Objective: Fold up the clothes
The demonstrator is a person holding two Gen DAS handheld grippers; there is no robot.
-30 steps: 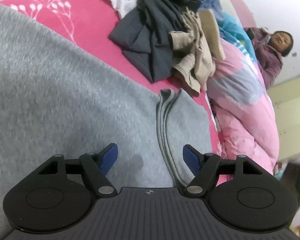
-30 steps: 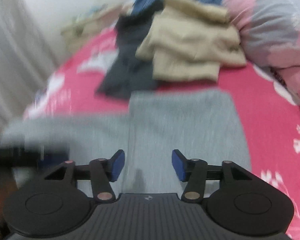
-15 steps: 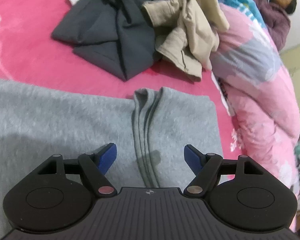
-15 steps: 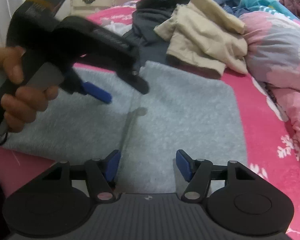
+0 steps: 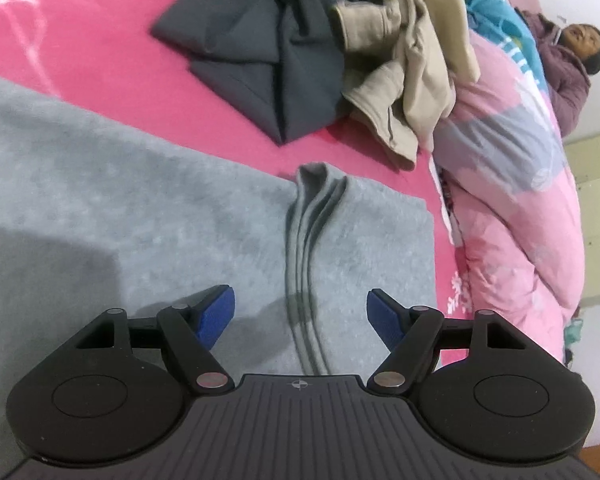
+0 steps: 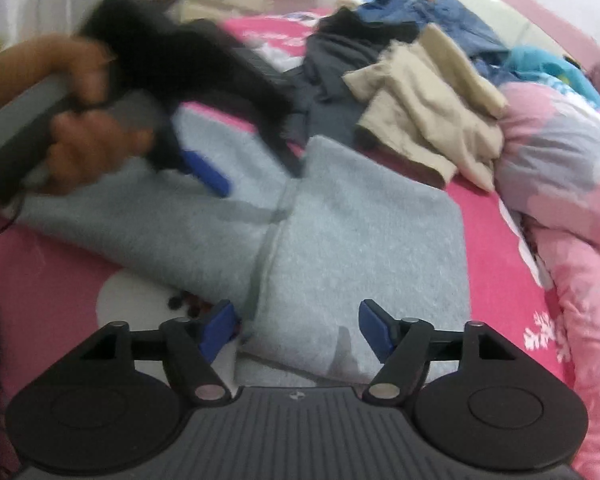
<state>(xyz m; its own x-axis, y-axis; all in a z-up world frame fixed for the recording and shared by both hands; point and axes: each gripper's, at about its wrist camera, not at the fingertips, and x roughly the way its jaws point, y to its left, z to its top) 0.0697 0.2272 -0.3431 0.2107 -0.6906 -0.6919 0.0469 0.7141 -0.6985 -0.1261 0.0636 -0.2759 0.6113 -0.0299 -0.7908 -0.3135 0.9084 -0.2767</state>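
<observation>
your left gripper (image 5: 300, 314) gapes empty; right gripper (image 6: 294, 326) opening, unladen; grey garment's (image 5: 140, 216) ridged fold (image 5: 312, 216) may spring apart if you pinch one layer.

The grey garment (image 5: 172, 216) is soft, fuzzy fleece, matt, with a ribbed-looking folded edge. The dark garment (image 5: 260, 48) is smooth matt cloth; the beige one (image 5: 404, 80) a thicker, brushed cloth. The bed sheet (image 5: 80, 40) is smooth printed fabric. The left claw (image 5: 300, 312) has matt black plastic arms, blue rubbery pads (image 5: 216, 314) and shiny metal pins.
</observation>
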